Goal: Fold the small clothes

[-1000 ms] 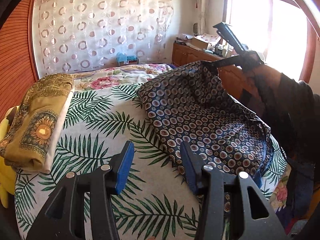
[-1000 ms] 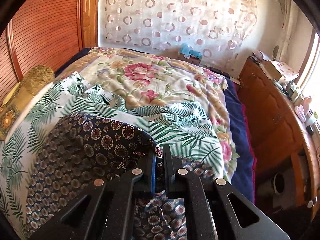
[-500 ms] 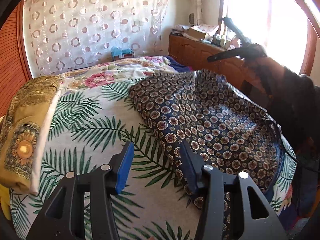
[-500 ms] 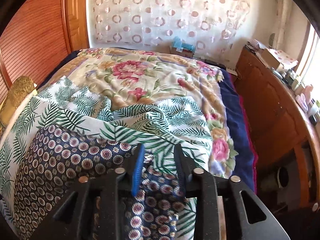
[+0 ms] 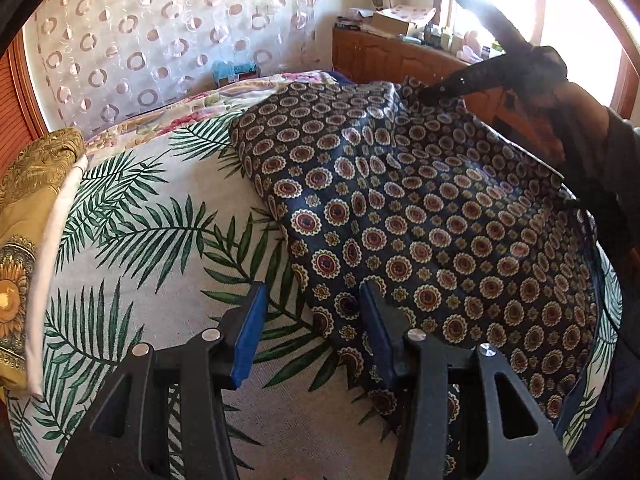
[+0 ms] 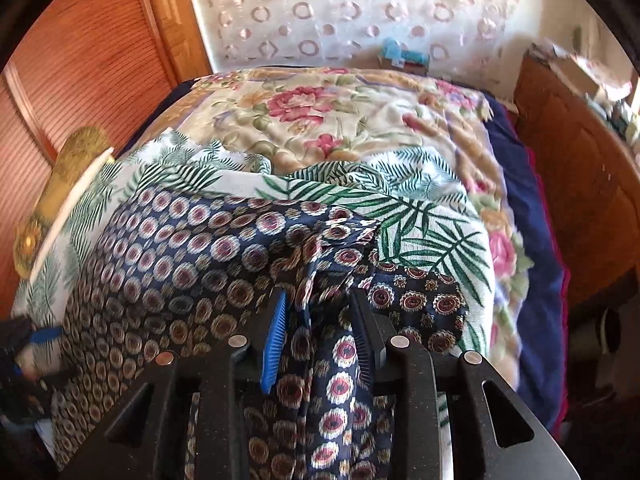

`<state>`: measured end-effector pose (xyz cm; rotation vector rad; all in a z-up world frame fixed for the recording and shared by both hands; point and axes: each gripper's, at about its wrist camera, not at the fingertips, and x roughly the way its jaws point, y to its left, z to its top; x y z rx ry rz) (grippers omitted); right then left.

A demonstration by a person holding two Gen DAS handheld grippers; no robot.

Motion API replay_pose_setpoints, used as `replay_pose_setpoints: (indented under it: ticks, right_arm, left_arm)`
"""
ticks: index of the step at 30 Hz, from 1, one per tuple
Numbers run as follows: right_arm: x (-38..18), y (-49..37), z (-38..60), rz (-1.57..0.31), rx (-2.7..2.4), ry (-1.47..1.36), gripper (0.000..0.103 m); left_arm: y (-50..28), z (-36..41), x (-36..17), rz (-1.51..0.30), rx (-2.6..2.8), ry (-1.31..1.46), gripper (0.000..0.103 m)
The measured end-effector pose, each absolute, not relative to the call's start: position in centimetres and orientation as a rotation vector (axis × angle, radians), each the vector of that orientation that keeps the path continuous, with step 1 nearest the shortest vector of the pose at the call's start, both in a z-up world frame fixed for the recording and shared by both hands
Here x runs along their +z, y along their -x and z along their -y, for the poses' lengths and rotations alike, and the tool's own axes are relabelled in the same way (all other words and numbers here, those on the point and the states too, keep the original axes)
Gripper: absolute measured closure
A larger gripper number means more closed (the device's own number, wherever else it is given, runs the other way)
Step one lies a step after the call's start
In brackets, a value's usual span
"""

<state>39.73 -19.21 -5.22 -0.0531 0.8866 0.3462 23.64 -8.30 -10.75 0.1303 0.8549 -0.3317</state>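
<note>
A navy garment with round medallions [image 5: 420, 208] lies spread on the palm-leaf sheet [image 5: 140, 240]. My left gripper [image 5: 314, 304] hangs open just above the garment's near left edge, and that edge runs between its blue pads without touching them. In the right wrist view, my right gripper [image 6: 318, 300] stands open over the garment [image 6: 180, 260]. A bunched ridge of cloth rises between its jaws, and the pads do not press on it. The left wrist view shows the right gripper [image 5: 472, 76] at the garment's far right corner, held by a hand.
A folded mustard garment [image 5: 28, 240] lies at the bed's left edge. A floral blanket [image 6: 320, 120] covers the far half of the bed. A wooden dresser [image 6: 580, 180] stands to the right, a slatted wooden door [image 6: 80, 60] to the left, and a curtain behind.
My right gripper has opened and let go of the garment's corner, which has sunk onto the bed. Both grippers have come lower, and the left one has closed in on the garment's edge.
</note>
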Motion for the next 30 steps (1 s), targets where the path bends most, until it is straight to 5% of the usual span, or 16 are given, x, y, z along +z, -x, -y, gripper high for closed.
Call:
replay_pose_setpoints:
  ticks: [2, 4, 7, 15, 30]
  right_arm:
    - [-5.4, -40.5, 19.8, -0.885, 0.367, 0.032, 0.075]
    - [-5.3, -40.4, 19.9, -0.881, 0.378, 0.062, 0.094]
    - [-5.1, -39.3, 19.8, -0.837, 0.364, 0.161, 0.1]
    - [-5.4, -37.8, 21.3, -0.851, 0.231, 0.206, 0.101]
    - [-3.3, -27.2, 23.6, -0.755, 0.3, 0.084, 0.094]
  left_arm:
    - [-23.7, 8.3, -10.8, -0.858, -0.331, -0.13, 0.054]
    - [-23.7, 8.3, -10.9, -0.861, -0.335, -0.123, 0.052]
    - [-23.8, 8.4, -11.0, -0.866, -0.352, -0.129, 0.045]
    - [-23.9, 9.1, -11.2, -0.869, -0.367, -0.16, 0.033]
    - [-22.1, 8.2, -10.2, -0.845, -0.358, -0.125, 0.031]
